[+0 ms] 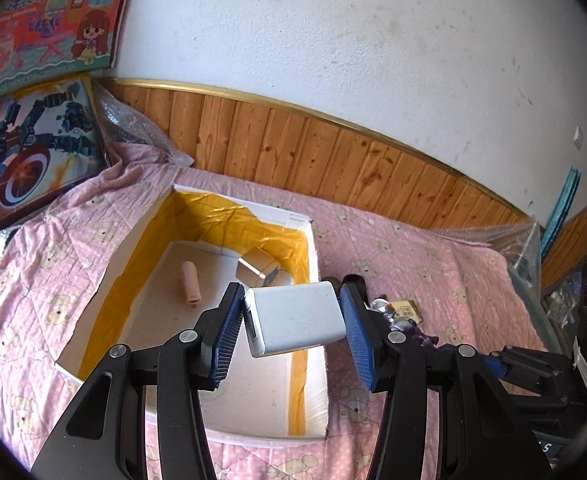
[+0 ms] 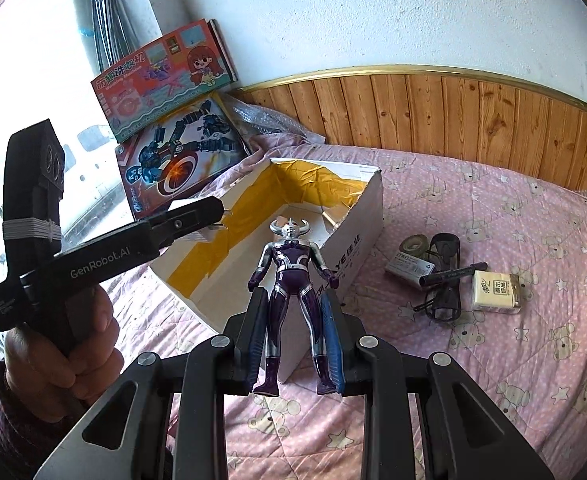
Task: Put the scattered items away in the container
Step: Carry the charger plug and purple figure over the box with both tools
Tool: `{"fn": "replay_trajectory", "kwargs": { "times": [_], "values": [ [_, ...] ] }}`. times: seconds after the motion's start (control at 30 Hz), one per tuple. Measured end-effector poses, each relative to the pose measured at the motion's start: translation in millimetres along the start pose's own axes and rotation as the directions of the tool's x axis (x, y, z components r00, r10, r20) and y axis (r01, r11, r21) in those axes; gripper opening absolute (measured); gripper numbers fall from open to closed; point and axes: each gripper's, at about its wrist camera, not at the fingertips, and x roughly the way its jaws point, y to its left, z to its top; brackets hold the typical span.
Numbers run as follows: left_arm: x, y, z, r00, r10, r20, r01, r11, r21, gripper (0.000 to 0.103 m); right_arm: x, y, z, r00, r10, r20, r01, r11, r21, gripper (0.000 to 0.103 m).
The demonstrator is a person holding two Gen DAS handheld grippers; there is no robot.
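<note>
Left tool grips white charger above box; right tool clamps figure.

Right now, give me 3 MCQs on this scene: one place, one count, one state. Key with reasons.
1. Where is the white block held by the left tongs?
A. on the blanket
B. above the open box
C. behind the toy cartons

2. How many items already lie inside the box?
A. none
B. two
C. five

3. What state are the right tongs in?
A. open and bare
B. shut on the glasses
C. shut on the figure

Key: B, the block hangs over the box floor in the left wrist view; B, a pink tube and a gold cube lie inside; C, both pads press the legs of the purple figure.
</note>
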Motion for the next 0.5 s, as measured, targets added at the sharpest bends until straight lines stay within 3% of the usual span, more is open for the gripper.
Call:
{"fn": "replay_trajectory", "kwargs": {
  "times": [0.27,0.5],
  "values": [
    [-3,20,8,1.0,0.011,0.013,-0.01,0.999,-0.042,0.051,16,19,4,0.999,-0.032,-0.023,0.031,0.999,-0.032,0.028],
    [-5,40,13,1.0,0.022,0.015,-0.02,0.996,-0.082,0.052,26,50,16,0.995,-0.099,-0.004,0.098,0.987,-0.127,0.028]
  ]
}}
